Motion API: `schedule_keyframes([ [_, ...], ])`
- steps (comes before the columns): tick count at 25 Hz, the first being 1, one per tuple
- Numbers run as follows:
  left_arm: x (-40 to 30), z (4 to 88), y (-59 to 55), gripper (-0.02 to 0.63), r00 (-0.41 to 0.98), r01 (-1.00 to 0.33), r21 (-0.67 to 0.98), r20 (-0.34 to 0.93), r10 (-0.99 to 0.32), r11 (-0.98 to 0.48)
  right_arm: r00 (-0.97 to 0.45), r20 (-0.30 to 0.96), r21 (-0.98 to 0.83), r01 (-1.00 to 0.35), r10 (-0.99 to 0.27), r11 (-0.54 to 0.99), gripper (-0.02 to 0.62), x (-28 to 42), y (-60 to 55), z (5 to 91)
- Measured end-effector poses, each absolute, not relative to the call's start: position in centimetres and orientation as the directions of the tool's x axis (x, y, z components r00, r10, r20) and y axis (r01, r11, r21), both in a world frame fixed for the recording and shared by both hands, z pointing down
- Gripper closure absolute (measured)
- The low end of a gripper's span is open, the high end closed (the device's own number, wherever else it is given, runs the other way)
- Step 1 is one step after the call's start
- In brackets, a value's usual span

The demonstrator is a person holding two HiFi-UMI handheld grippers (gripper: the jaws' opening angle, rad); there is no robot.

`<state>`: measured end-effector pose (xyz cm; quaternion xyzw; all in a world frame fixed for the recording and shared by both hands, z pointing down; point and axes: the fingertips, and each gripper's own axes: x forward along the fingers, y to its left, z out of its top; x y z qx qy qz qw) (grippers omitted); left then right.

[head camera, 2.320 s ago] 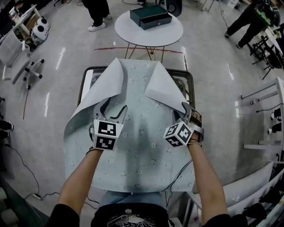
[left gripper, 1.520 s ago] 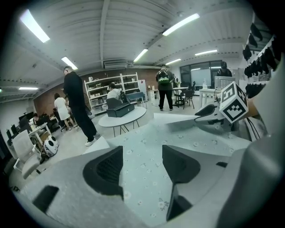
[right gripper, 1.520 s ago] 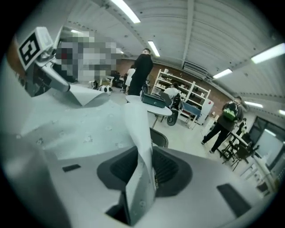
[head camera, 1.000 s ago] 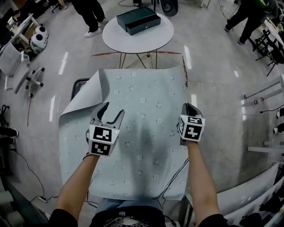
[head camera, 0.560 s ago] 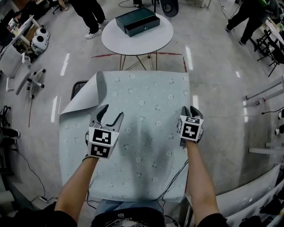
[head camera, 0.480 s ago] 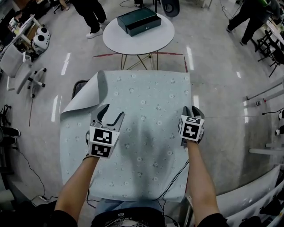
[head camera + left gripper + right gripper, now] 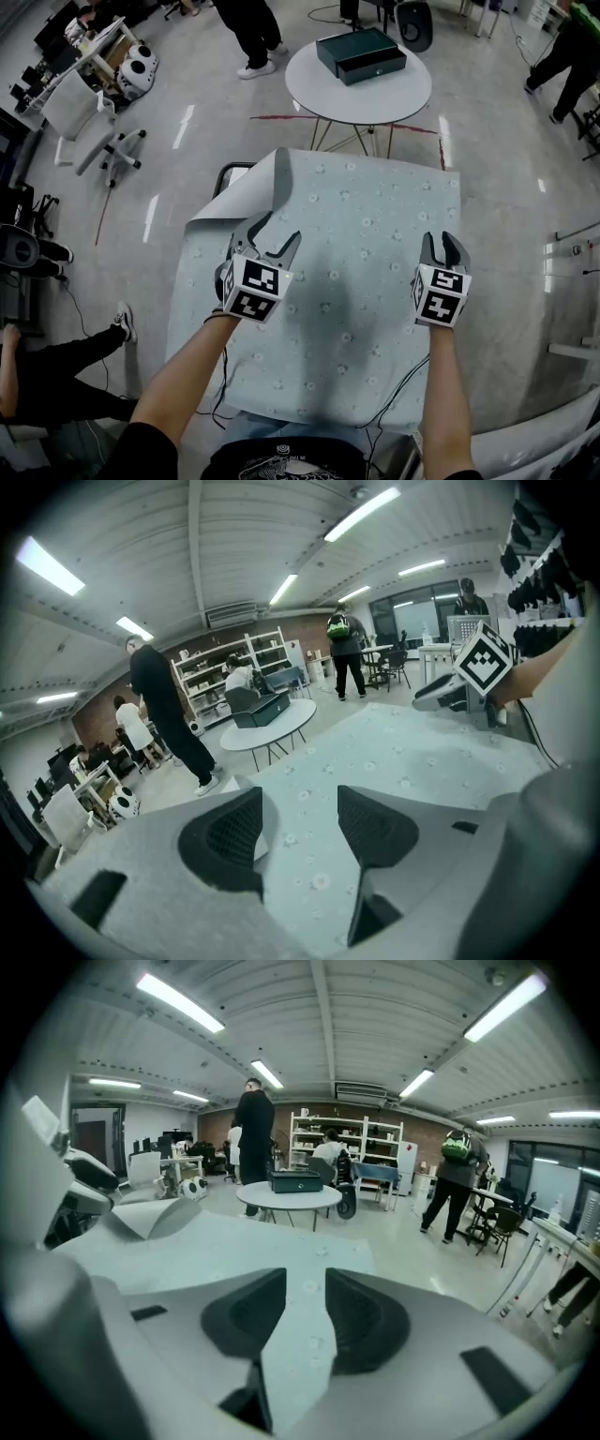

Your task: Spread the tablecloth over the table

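Tablecloth (image 7: pixel 356 281) lies flat over the worktop (image 7: pixel 228 174). Its far-left corner (image 7: pixel 246 187) is folded back, pale underside up. Left gripper (image 7: pixel 275 234) sits above the cloth near that fold, jaws wide apart and empty. Right gripper (image 7: pixel 442 246) is by the right edge, jaws partly apart, gripping nothing.

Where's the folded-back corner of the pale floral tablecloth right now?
Head view: the folded-back corner lies at the far left of the tablecloth, white underside up, just beyond the left gripper.
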<state>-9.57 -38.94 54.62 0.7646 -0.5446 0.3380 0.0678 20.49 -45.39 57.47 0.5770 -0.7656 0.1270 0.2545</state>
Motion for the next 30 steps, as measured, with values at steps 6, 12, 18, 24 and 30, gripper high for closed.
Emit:
schedule_keyframes([
  [6,-15.7,54.7,-38.4,0.351,0.149,-0.852,-0.322,0.607,-0.781,-0.413,-0.275,0.522,0.100,-0.920,-0.808,0.378,0.464,13.4,-43.7,56.1],
  [12,-21.2,56.0,-38.8,0.351,0.146,-0.780,-0.401,0.631,-0.762,-0.481,-0.308,0.520,0.123,-0.896,-0.797,0.426,0.471,7.0,-41.6,55.7],
  [18,-25.0,58.7,-40.0,0.351,0.160,-0.641,-0.490,0.668,-0.727,-0.591,-0.318,0.529,0.122,-0.889,-0.786,0.442,0.476,1.6,-39.8,55.8],
  [24,-26.7,61.6,-40.8,0.339,0.183,-0.412,-0.584,0.699,-0.692,-0.699,-0.303,0.550,0.134,-0.888,-0.778,0.441,0.483,-2.1,-37.9,57.0],
  [30,-28.0,63.2,-41.2,0.409,0.199,-0.333,-0.620,0.690,-0.696,-0.710,-0.273,0.573,0.153,-0.890,-0.772,0.429,0.490,-3.7,-36.8,58.0],
])
